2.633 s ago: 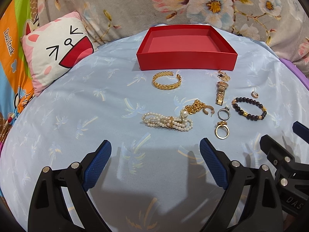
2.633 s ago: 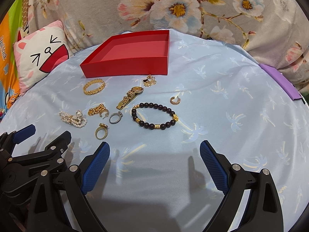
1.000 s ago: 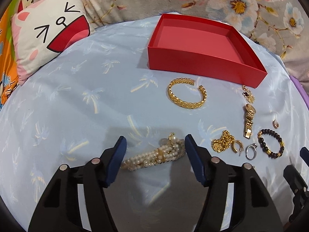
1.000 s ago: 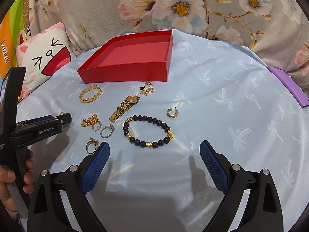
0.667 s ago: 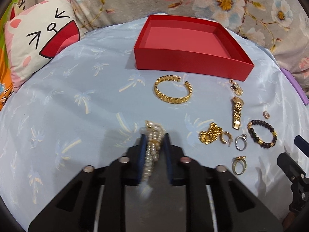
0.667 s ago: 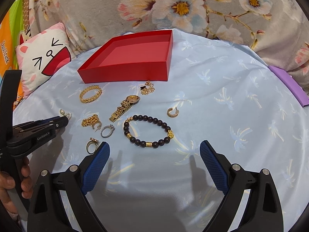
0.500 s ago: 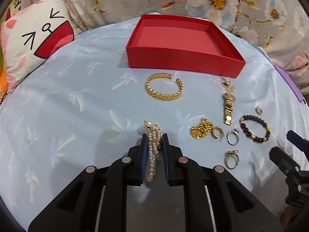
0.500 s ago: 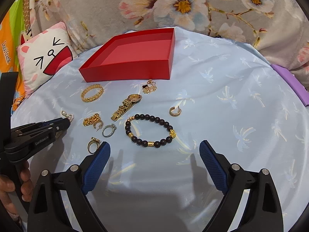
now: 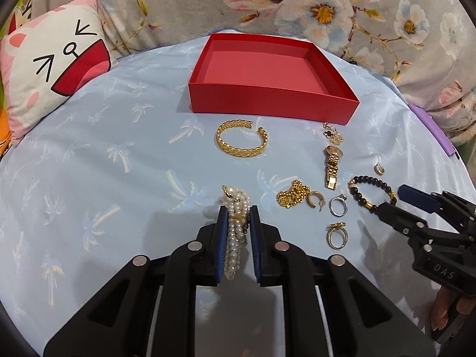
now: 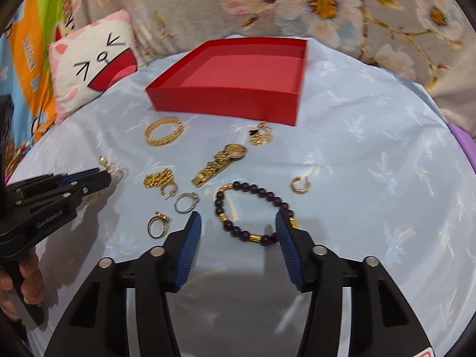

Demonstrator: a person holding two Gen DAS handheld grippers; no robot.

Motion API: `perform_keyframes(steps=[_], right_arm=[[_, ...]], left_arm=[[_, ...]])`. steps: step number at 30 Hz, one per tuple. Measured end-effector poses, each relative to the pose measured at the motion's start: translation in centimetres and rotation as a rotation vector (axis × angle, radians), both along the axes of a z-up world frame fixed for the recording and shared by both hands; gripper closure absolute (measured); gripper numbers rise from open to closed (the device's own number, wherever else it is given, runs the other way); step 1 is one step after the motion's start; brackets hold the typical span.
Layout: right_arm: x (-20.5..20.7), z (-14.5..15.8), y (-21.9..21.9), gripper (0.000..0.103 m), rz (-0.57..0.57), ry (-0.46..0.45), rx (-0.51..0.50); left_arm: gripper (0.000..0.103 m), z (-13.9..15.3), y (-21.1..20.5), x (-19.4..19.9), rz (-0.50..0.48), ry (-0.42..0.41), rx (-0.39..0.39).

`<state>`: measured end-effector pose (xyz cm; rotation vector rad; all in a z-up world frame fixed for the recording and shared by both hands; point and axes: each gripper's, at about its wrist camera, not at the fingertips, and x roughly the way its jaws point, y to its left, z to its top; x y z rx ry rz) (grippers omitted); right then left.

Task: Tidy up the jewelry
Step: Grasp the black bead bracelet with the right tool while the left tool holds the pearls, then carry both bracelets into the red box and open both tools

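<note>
My left gripper [image 9: 237, 209] is shut on the pearl bracelet [image 9: 235, 229] and holds it just over the blue cloth. An empty red box [image 9: 267, 74] stands at the back; it also shows in the right wrist view [image 10: 238, 80]. My right gripper [image 10: 238, 223] is open, its jaws on either side of the near part of the dark bead bracelet [image 10: 253, 211]. Loose on the cloth lie a gold cuff [image 9: 242, 141], a gold watch [image 9: 331, 163], a gold chain [image 9: 290, 197], a silver ring [image 9: 337, 205] and a gold ring [image 9: 336, 233].
A cat-face pillow [image 9: 50, 68] lies at the left. Floral bedding [image 9: 327, 9] rises behind the box. A small gold earring [image 10: 300, 185] and a pendant [image 10: 260, 135] lie near the watch. A purple item [image 9: 431, 128] sits at the right edge.
My left gripper has closed on the pearl bracelet and lifted it slightly. My right gripper has moved forward and narrowed around the dark bead bracelet.
</note>
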<state>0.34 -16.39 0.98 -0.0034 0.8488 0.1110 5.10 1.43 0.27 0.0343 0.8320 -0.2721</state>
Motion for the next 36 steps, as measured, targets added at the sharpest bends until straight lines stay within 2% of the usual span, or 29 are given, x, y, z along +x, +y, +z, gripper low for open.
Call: perform_keyframes(steps=[1, 6, 12, 14, 19, 25, 31, 34, 36], right_arm=[[0.3, -0.3, 0.3, 0.065, 0.015, 0.01, -0.013], [1.0, -1.2, 0.7, 0.076, 0.027, 0.041, -0.037], [1.3, -1.3, 1.2, 0.096, 0.063, 0.05, -0.037], [1.2, -1.2, 1.5, 0.096, 0.067, 0.054, -0.051], [0.8, -0.3, 1.1, 0.096, 0.06, 0.044, -0.002], [1.2, 3.9, 0.1, 0.096, 0.046, -0.022, 0.058], [4.6, 9.1, -1.0, 0.096, 0.028, -0.11, 0.101], [7.7, 11.5, -1.8, 0.096, 0.022, -0.138, 0.144], [10.5, 13.0, -2.0, 0.096, 0.017, -0.161, 0.135]], left_arm=[[0.089, 0.0, 0.0, 0.0, -0.002, 0.002, -0.003], [0.089, -0.2, 0.0, 0.0, -0.005, 0.005, -0.006], [0.089, -0.5, -0.1, 0.1, -0.012, 0.017, -0.009], [0.089, -0.4, -0.1, 0.1, -0.015, 0.018, -0.011], [0.089, 0.2, -0.1, 0.0, -0.023, 0.01, -0.021], [0.089, 2.6, 0.0, 0.7, -0.053, -0.009, -0.041], [0.089, 7.4, -0.8, 3.5, -0.082, -0.119, -0.029], [0.089, 9.6, -1.5, 6.3, -0.081, -0.167, -0.024], [0.089, 10.8, -2.5, 8.6, -0.081, -0.212, -0.001]])
